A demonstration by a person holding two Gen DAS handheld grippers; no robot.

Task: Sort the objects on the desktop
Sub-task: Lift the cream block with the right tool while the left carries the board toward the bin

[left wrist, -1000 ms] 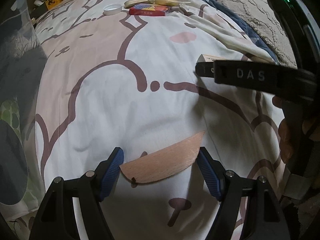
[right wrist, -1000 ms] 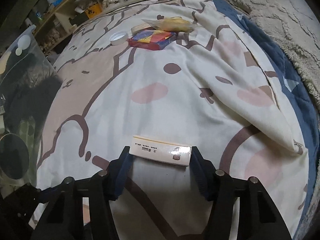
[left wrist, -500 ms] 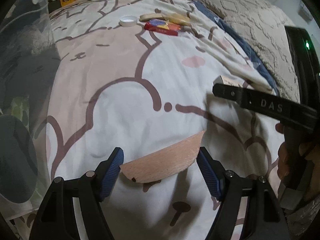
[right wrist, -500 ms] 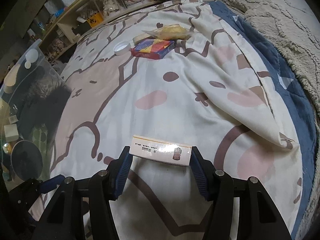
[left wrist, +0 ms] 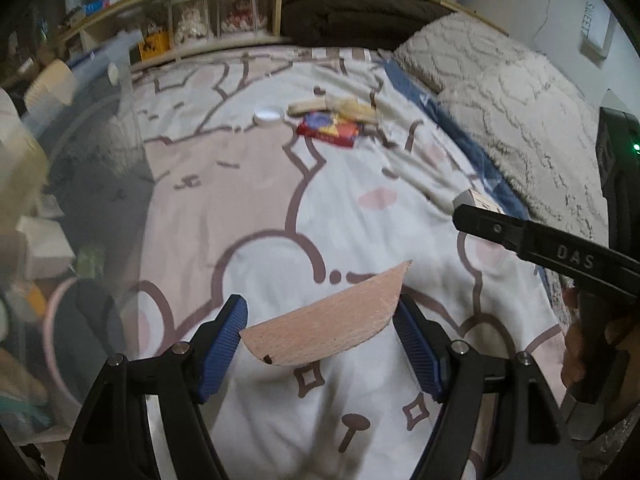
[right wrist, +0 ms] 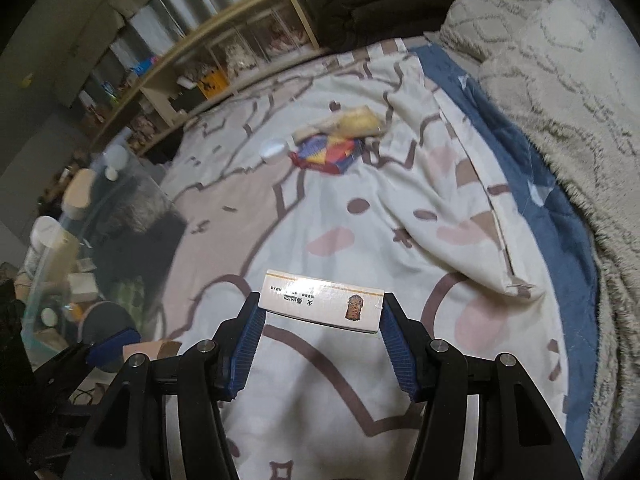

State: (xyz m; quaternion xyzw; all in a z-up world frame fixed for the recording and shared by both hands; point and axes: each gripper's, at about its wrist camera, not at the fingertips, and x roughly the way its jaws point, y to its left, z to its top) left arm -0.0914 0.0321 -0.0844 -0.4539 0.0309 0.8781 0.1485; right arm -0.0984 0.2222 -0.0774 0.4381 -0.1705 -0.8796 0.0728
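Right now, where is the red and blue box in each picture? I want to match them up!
Left wrist view: the red and blue box lies far up the bed, just above the middle, right of the white lid.
Right wrist view: the box lies upper middle, again just right of the lid.
Shared landmark: the yellow packet lying right behind the box.

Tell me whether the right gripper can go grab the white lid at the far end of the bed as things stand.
Probably not yet. The right gripper is shut on a matchbox, so its jaws are occupied. The path over the bedspread to the white lid looks free, but the matchbox would need setting down first.
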